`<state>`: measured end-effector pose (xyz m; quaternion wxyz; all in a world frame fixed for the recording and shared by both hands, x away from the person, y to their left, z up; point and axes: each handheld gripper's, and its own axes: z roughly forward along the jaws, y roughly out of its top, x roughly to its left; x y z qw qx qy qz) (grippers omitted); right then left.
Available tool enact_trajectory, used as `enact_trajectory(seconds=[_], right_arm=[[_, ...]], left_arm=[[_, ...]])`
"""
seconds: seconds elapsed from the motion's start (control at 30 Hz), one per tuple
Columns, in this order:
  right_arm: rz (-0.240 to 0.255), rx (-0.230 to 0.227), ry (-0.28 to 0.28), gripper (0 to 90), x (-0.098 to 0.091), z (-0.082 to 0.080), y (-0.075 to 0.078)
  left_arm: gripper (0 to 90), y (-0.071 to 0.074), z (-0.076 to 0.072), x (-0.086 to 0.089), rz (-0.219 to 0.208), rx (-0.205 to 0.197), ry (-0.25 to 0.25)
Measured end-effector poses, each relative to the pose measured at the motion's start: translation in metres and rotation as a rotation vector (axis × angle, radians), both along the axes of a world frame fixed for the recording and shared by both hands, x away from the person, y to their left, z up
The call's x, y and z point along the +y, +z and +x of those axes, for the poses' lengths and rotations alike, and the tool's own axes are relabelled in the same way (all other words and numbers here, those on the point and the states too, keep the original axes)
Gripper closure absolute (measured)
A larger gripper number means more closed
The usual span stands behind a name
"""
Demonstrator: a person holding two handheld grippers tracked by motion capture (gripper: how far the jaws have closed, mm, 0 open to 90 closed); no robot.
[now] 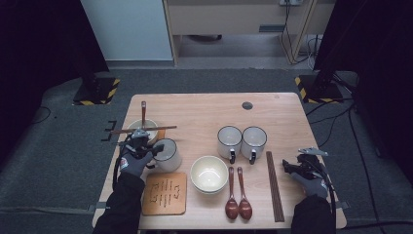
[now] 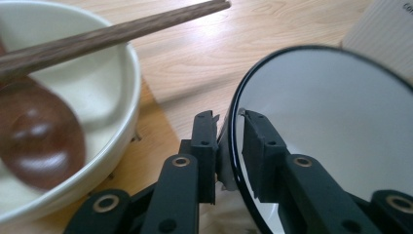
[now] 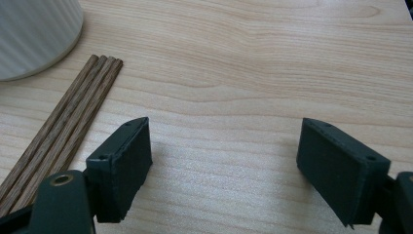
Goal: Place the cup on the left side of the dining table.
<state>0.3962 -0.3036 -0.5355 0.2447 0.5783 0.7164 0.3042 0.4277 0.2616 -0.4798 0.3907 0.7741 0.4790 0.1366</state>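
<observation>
The left tongs [image 2: 229, 141] straddle the rim of the white mug [image 2: 336, 131], one jaw outside the wall and one inside; a thin gap shows at the pads, so the grip reads as slack and barely released. This mug [image 1: 167, 154] stands on the surface [image 1: 204, 109] at the left, just beyond the wooden coaster [image 1: 165, 193] and just right of the far-left bowl [image 2: 109, 97], which carries a spoon [image 2: 39, 139] and chopsticks [image 2: 112, 31]. To clear well, widen the jaws fully, then lift straight up off the rim; a sideways pull risks tipping the mug. The right tongs [image 3: 221, 161] rest wide apart over bare wood at the near right, beside the chopsticks [image 3: 63, 122].
</observation>
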Motion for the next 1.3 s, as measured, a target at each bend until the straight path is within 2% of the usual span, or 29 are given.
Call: enact_trajectory(seconds=[0.1,0.2,0.4,0.67,0.77,0.83,0.87,0.9,0.93,1.0,1.1,1.17,1.27,1.3], right_arm=[[-0.001,-0.001,0.0,20.3,0.0,0.0,0.0],[0.0,0.0,-0.001,20.3,0.0,0.0,0.0],[0.0,0.0,-0.001,20.3,0.0,0.0,0.0],[-0.003,-0.001,-0.001,20.6,0.0,0.0,0.0],[-0.002,-0.002,-0.001,20.6,0.001,0.0,0.0],[-0.002,-0.001,0.0,20.5,0.001,0.0,0.0],[-0.002,-0.001,0.0,20.5,0.001,0.0,0.0],[-0.001,0.0,0.002,20.4,0.001,0.0,0.0],[-0.001,-0.002,0.0,20.3,0.001,0.0,0.0],[0.0,-0.003,0.001,20.3,0.001,0.0,0.0],[0.0,-0.001,0.002,20.2,0.001,0.0,0.0],[0.001,-0.001,0.001,20.2,0.001,0.0,0.0],[0.002,-0.001,0.0,19.9,0.001,0.0,0.0],[0.002,-0.001,0.0,19.8,0.001,0.0,0.0]], left_arm=[[72.7,0.001,0.002,-0.006,0.024,-0.002,-0.01],[72.2,0.0,0.002,-0.004,0.008,0.0,-0.01],[73.2,0.002,0.004,-0.004,0.032,-0.007,-0.041],[73.9,0.008,0.003,0.003,0.002,-0.019,-0.044],[67.9,0.009,0.002,0.003,0.004,-0.029,-0.032],[64.4,0.016,0.0,0.005,0.012,-0.062,-0.011],[63.3,0.016,0.0,0.005,0.012,-0.062,-0.011],[61.5,0.023,-0.005,0.007,-0.001,-0.094,0.003],[60.0,0.023,-0.005,0.007,-0.001,-0.094,0.003],[58.0,0.031,-0.01,0.01,-0.015,-0.131,0.018],[44.3,0.04,-0.019,0.014,-0.029,-0.192,0.058],[41.1,0.044,-0.027,0.019,-0.03,-0.231,0.09],[39.6,0.043,-0.034,0.024,-0.034,-0.245,0.113],[37.1,0.041,-0.04,0.029,-0.041,-0.249,0.143]])
